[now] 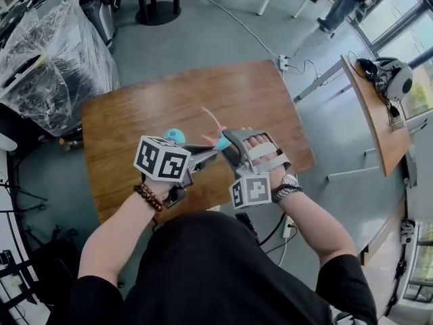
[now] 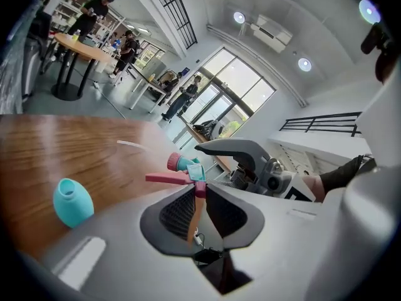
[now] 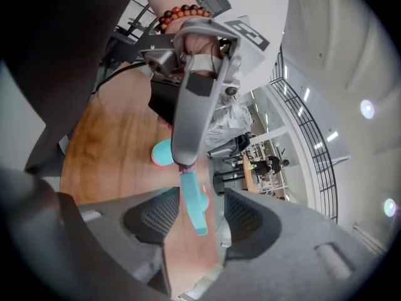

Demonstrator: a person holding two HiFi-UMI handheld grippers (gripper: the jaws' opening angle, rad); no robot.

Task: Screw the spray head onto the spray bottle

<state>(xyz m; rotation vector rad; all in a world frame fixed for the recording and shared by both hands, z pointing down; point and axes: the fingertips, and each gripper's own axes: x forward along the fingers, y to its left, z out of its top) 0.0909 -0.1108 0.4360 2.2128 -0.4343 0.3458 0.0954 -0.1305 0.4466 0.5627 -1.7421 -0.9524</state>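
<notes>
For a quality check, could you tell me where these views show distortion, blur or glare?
Head view: even daylight, table sharp. Left gripper view: fisheye bending, black corners, spray head slightly soft. Right gripper view: same bending, ceiling lamp glares.

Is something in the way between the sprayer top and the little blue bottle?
Nothing visible. The spray head, pinched in the left gripper, has only bare table between it and the bottle.

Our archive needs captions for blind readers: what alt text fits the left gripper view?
The left gripper is shut on a pink and teal spray head, held over a wooden table. A teal bottle sits on the table at left.
</notes>
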